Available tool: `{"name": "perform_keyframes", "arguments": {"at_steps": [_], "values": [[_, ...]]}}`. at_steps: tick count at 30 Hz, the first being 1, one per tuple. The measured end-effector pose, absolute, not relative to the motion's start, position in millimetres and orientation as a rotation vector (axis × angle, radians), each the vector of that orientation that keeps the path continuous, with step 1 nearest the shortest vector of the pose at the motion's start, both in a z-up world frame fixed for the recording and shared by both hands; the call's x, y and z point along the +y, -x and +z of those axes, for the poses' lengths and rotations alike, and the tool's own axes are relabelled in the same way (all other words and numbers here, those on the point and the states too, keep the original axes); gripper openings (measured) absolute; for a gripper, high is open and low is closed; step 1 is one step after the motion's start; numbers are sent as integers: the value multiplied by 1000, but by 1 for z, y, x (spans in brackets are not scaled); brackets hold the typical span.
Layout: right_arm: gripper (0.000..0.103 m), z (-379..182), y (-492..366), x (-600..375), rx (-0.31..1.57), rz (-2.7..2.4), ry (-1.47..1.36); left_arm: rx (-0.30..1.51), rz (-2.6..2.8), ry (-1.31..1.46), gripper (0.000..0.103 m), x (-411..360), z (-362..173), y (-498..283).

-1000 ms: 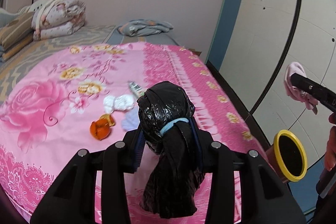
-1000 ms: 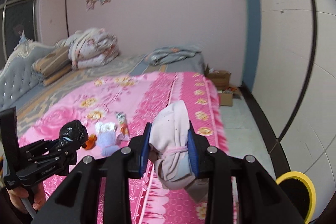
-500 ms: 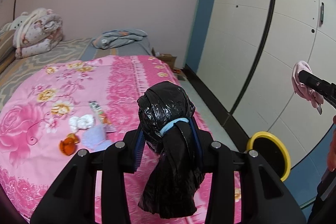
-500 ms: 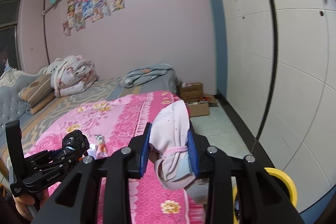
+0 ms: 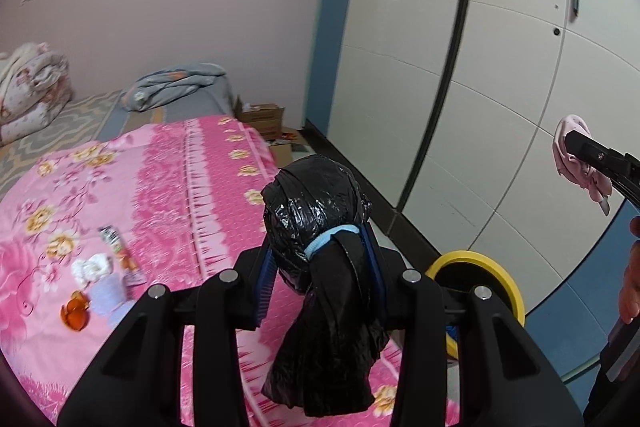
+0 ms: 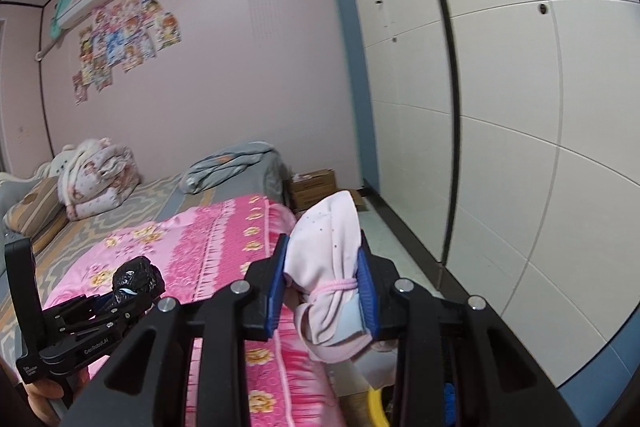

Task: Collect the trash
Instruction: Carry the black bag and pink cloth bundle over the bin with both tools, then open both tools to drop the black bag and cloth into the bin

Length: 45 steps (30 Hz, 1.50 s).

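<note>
My left gripper (image 5: 320, 267) is shut on a tied black trash bag (image 5: 316, 211) and holds it over the bed's right edge; it also shows in the right wrist view (image 6: 138, 279). My right gripper (image 6: 322, 283) is shut on a tied pink bag (image 6: 324, 259), held in the air above the floor beside the bed; that bag also shows in the left wrist view (image 5: 576, 155). A yellow-rimmed bin (image 5: 500, 283) stands on the floor, low right of the black bag. Loose trash lies on the pink blanket: a white wad (image 5: 92, 267), an orange piece (image 5: 74, 315), a wrapper (image 5: 120, 251).
The pink floral blanket (image 5: 160, 187) covers the bed. White wardrobe doors (image 5: 500, 67) line the right wall. Cardboard boxes (image 5: 264, 119) sit on the floor at the bed's far corner. Folded quilts (image 6: 100, 179) lie at the head of the bed.
Both grippers have swung right, away from the bed toward the wardrobe and bin, each still holding its bag. The bin sits closer to the black bag in the left wrist view.
</note>
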State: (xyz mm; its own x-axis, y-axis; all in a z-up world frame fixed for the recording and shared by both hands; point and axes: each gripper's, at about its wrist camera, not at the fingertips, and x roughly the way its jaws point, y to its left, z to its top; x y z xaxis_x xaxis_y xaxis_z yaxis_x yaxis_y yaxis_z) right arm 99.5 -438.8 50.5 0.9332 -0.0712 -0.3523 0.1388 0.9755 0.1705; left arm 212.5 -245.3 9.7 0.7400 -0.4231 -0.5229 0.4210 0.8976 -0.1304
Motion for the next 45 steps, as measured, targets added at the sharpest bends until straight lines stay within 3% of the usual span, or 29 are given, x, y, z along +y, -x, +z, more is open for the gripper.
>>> {"name": "perform_keyframes", "arguments": {"at_steps": [21, 45], "values": [[30, 14, -84, -547, 386, -302, -280, 647, -686, -98, 37, -408, -20, -222], [30, -70, -115, -603, 516, -353, -368, 818, -769, -143, 37, -494, -113, -245]]}}
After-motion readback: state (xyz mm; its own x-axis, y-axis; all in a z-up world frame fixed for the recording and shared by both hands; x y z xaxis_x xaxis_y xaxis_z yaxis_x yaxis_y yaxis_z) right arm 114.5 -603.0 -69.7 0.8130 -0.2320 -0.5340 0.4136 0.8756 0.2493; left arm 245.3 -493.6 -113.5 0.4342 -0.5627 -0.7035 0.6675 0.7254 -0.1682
